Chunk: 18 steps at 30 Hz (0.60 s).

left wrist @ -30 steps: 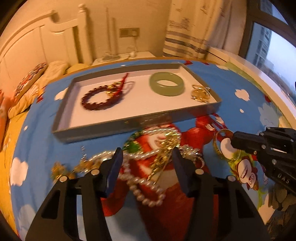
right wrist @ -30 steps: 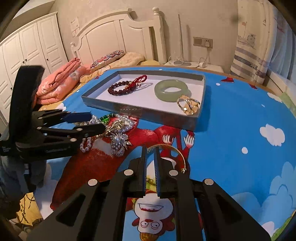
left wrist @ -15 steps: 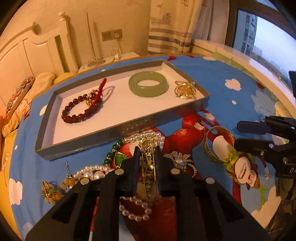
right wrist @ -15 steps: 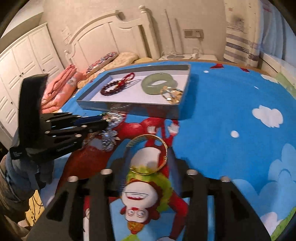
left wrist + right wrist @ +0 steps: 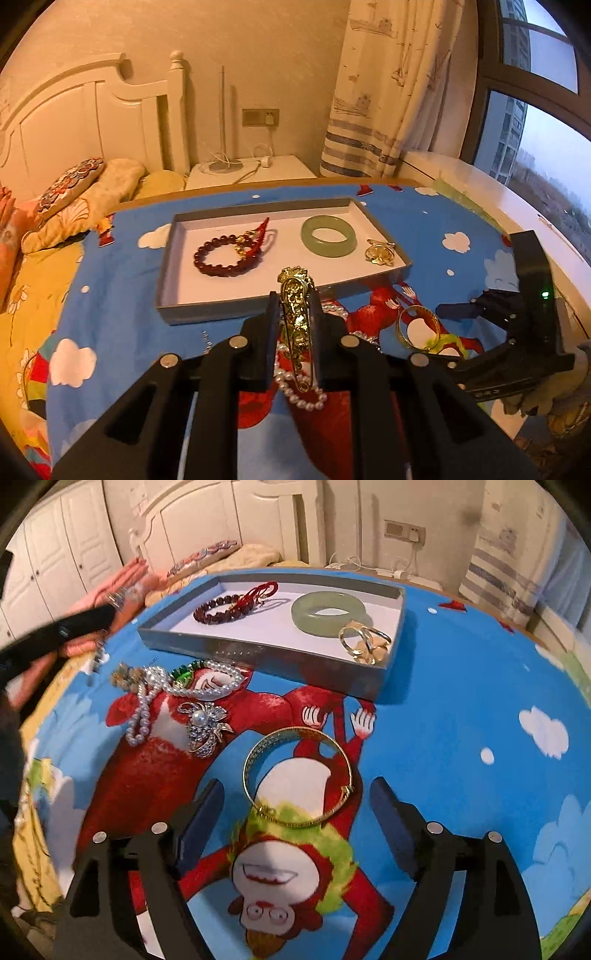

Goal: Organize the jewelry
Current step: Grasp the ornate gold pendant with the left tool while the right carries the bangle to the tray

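Note:
My left gripper (image 5: 293, 299) is shut on an ornate gold clip (image 5: 295, 314) and holds it above the cloth, in front of the grey tray (image 5: 221, 313). The tray holds a red bead bracelet (image 5: 221, 258), a jade bangle (image 5: 328, 236) and a gold ring (image 5: 378, 253). My right gripper (image 5: 297, 786) is low over the cloth and its jaws are opening. A thin gold bangle (image 5: 246, 771) lies flat between its fingertips, untouched. A pearl necklace (image 5: 207, 686) and a silver brooch (image 5: 205, 725) lie left of it.
A blue cartoon cloth (image 5: 461, 720) covers the round table. The bed with pillows (image 5: 74, 192) is to the left. A nightstand with a lamp base and cables (image 5: 240, 171) stands behind, and a curtain and window sill (image 5: 480, 177) are at the right.
My left gripper closed on the gold clip in the jewelry heap and lifted it off the cloth. My right gripper went from shut to wide open around the gold bangle.

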### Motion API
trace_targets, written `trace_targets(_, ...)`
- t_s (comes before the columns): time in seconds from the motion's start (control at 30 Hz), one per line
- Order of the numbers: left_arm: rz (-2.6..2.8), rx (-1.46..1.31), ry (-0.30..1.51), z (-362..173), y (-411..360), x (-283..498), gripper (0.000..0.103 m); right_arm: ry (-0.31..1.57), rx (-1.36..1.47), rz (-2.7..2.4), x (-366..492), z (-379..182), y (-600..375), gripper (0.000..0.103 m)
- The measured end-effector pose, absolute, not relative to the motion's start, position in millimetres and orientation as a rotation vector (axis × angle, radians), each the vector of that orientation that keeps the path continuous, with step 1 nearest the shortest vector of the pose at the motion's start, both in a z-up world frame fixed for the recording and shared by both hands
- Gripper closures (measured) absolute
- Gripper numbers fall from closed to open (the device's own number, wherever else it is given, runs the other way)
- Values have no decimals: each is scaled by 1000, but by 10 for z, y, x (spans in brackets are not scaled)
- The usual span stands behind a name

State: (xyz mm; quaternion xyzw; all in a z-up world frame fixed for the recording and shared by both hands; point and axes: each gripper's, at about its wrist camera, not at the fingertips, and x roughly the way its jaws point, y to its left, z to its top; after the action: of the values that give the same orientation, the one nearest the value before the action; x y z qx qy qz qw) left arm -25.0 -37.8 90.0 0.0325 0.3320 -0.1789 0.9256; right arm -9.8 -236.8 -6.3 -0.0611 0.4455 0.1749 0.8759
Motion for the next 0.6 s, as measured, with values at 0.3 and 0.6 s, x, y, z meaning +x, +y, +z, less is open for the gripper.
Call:
trace_targets(0.3,-321,76,706,836,-277,-304,88,873,-104,328,-148,21,-2443,43)
trace_targets(0.6,-304,58,702,906,-216,-34,88,781,-89,347,16,338,-2374,43)
